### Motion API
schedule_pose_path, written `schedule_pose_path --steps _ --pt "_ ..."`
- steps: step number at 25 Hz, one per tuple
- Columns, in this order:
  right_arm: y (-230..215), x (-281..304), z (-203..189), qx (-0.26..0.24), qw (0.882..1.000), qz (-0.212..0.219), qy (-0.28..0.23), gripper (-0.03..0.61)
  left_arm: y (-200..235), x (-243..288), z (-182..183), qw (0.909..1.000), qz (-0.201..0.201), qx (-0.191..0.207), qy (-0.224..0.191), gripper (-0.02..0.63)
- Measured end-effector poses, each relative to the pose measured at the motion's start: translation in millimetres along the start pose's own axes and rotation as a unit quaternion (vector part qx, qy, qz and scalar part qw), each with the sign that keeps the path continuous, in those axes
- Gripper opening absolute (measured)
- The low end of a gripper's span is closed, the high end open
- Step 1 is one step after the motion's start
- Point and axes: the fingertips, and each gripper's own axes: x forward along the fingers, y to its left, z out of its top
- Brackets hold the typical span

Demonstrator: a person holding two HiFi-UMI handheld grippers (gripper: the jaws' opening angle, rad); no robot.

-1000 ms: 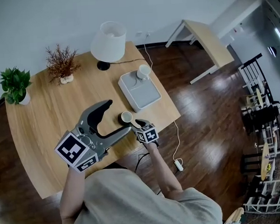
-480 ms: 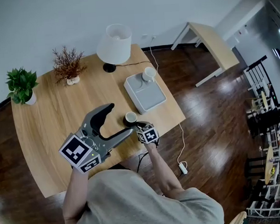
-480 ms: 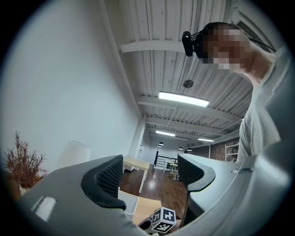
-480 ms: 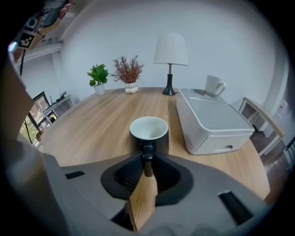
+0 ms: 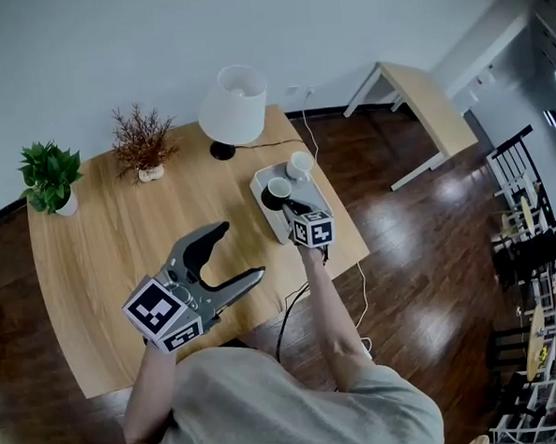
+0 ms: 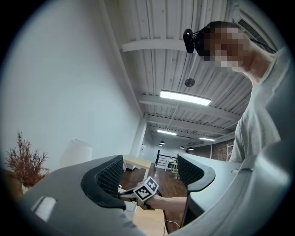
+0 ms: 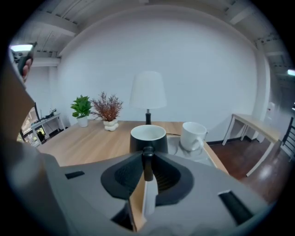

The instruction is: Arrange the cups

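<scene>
Right gripper [image 5: 289,204]: clamped on black cup [image 5: 278,190] handle, over the tray [image 7: 176,144]
White cup [image 5: 301,162]: on tray's far corner
Left gripper [image 5: 242,250]: jaws wide apart, holding nothing

The right gripper [image 5: 292,206] is holding the dark cup [image 5: 278,191] above the grey tray [image 5: 269,217], and the white cup [image 5: 301,163] is sitting at the tray's far corner, just beside it. Left of the tray, nearer the person, the left gripper [image 5: 238,253] is hanging over the wooden table [image 5: 101,246], jaws spread wide with nothing between them
</scene>
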Motion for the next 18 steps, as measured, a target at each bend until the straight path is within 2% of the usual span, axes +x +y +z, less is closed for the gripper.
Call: schedule_pose_path --steps 4,8,16,18 --pt "-37.1 45.6 7.3 0.034 0.999 -0.027 0.015 0.084 5.8 -5.6 -2.0 0.9998 0.018 0.001 0.006 0.364" --pt "-55.8 68.3 11.7 0.046 0.998 -0.043 0.022 0.084 14.9 -13.3 -0.7 0.9992 0.038 0.004 0.005 0.364" --pt "-48.4 74.0 -7.0 0.058 0.997 -0.037 0.026 0.083 24.3 -20.0 -1.0 0.9986 0.053 0.001 0.002 0.364" --pt "-48.7 72.0 -9.8 0.059 0.997 -0.048 0.024 0.104 24.5 -17.9 -2.2 0.9987 0.051 0.0 0.002 0.364"
